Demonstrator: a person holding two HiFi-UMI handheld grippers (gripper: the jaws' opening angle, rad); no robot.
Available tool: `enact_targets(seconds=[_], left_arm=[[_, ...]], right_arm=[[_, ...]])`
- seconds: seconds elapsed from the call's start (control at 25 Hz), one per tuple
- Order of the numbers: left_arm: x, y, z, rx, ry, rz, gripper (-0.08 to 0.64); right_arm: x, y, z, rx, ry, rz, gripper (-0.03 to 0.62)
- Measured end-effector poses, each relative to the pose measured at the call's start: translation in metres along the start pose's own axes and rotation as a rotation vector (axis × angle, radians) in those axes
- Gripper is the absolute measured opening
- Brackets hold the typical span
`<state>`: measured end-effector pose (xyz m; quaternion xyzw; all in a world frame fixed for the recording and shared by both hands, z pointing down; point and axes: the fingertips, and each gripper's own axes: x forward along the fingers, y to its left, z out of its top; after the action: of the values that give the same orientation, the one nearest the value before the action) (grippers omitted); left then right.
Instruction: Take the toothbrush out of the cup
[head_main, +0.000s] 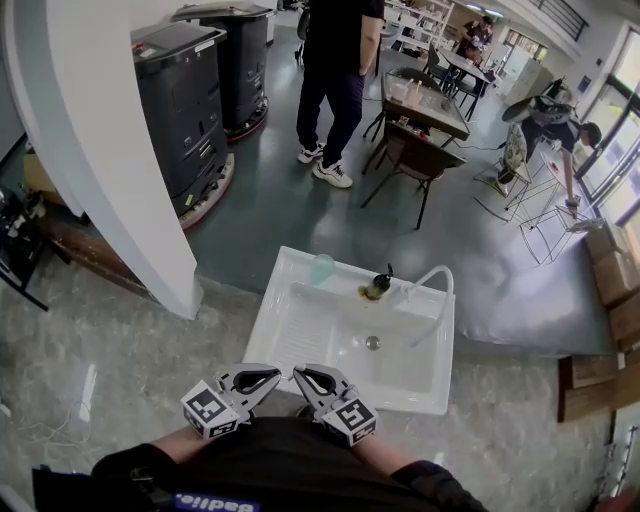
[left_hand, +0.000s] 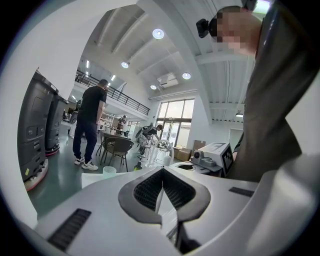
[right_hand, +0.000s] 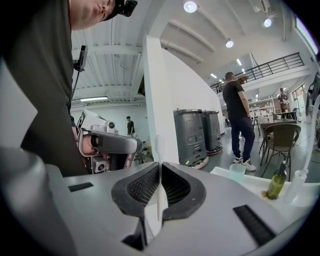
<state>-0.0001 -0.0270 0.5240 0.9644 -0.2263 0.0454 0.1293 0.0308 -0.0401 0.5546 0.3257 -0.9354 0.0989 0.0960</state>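
Toothbrush (right_hand: 160, 146) was pinched in my right gripper (right_hand: 160, 167) so it wouldn't drop, far from the cup (head_main: 321, 268); my left gripper (left_hand: 162, 171) was closed, empty.

The lower handle of the toothbrush (right_hand: 159, 145) is hidden inside the jaws of the right gripper (right_hand: 160, 170). Whether the left gripper (left_hand: 162, 172) grips anything is unclear.
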Motion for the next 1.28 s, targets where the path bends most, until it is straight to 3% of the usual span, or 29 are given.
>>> enact_targets(seconds=[0.72,1.28], left_arm=[[0.003,0.001,-0.001,0.006,0.004,0.001,0.011],[0.003,-0.002,-0.002,0.007,0.004,0.005,0.011]], right_arm=[[0.002,0.000,-0.004,-0.040,0.010,0.003,0.023],[-0.003,0.005,0.003,-0.014,0.041,0.001,0.023]])
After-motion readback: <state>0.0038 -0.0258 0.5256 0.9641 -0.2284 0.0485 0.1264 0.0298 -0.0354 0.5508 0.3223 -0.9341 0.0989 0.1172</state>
